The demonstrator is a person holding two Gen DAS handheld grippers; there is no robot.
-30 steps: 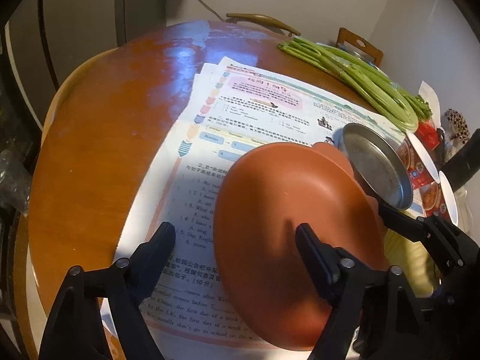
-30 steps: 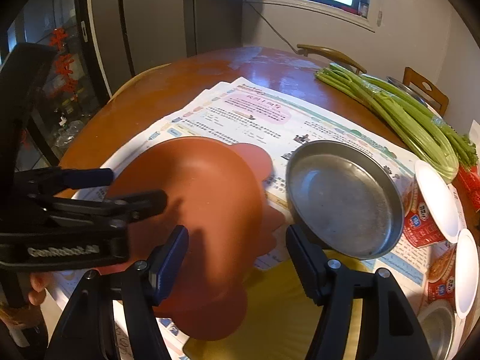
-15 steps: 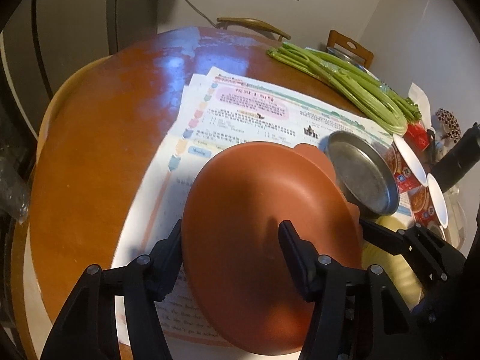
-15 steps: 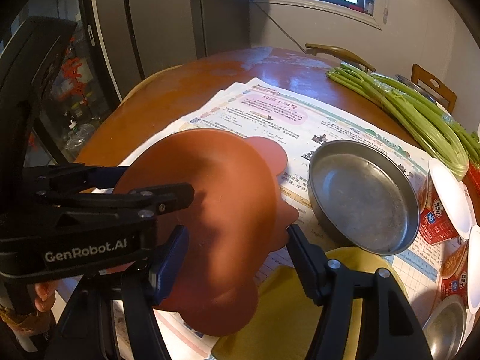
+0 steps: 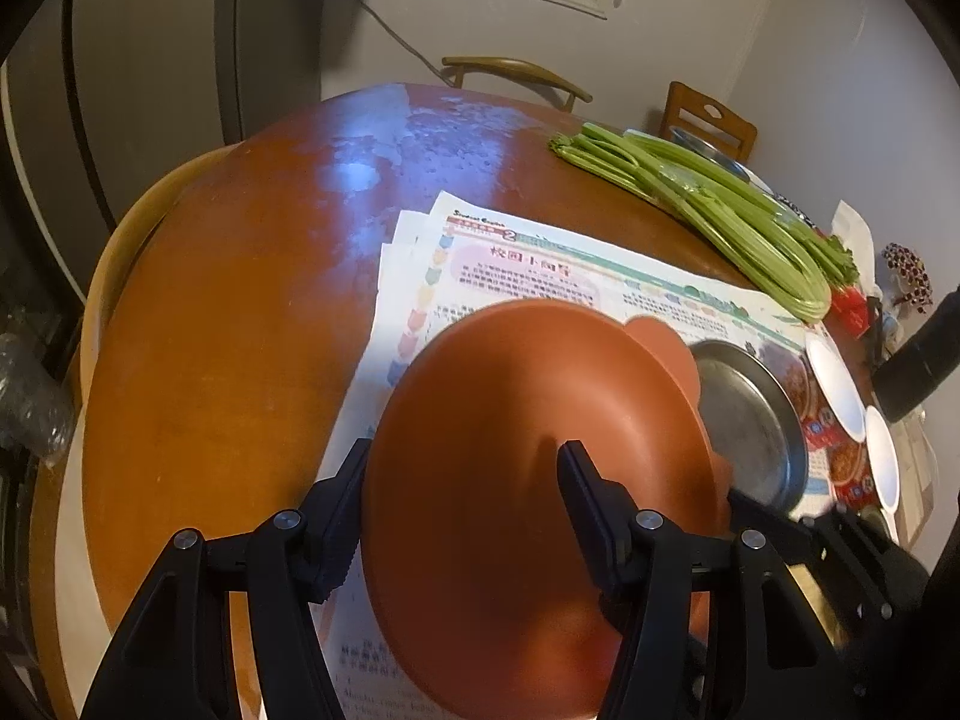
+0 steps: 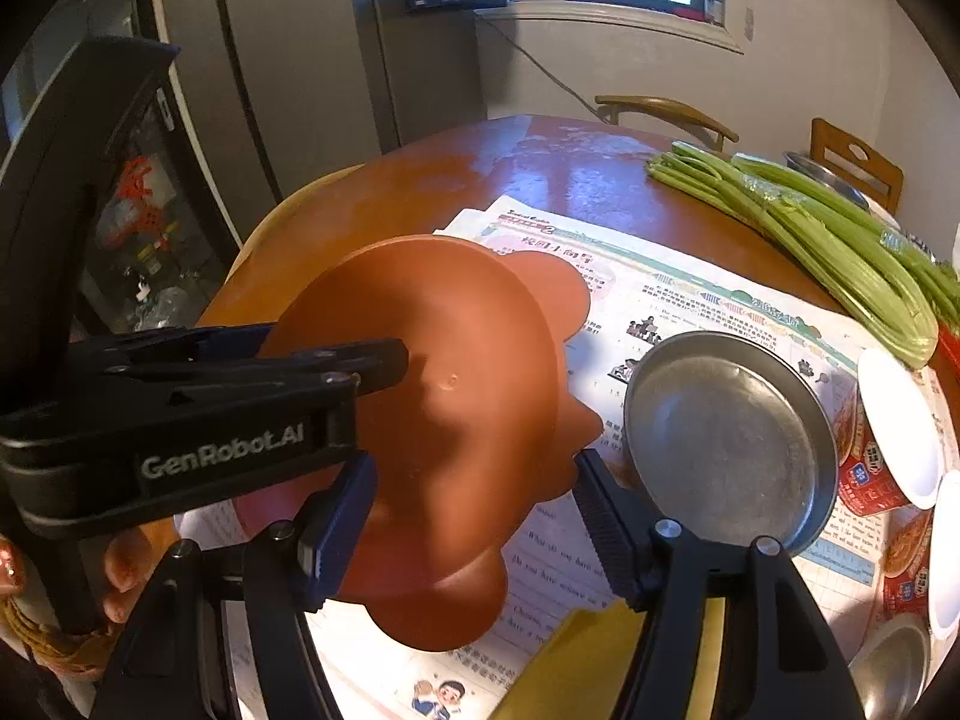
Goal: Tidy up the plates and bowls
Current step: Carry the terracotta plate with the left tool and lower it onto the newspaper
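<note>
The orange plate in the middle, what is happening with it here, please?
A person works with a handheld gripper in each hand. The left gripper clamps the rim of the orange plate; its jaws have just been closing, with the rim between them. The right gripper straddles the plate's lower edge and seems closed on it too. The plate is held tilted over the printed sheets on the round table. A metal plate rests on the sheets beside it, untouched.
</note>
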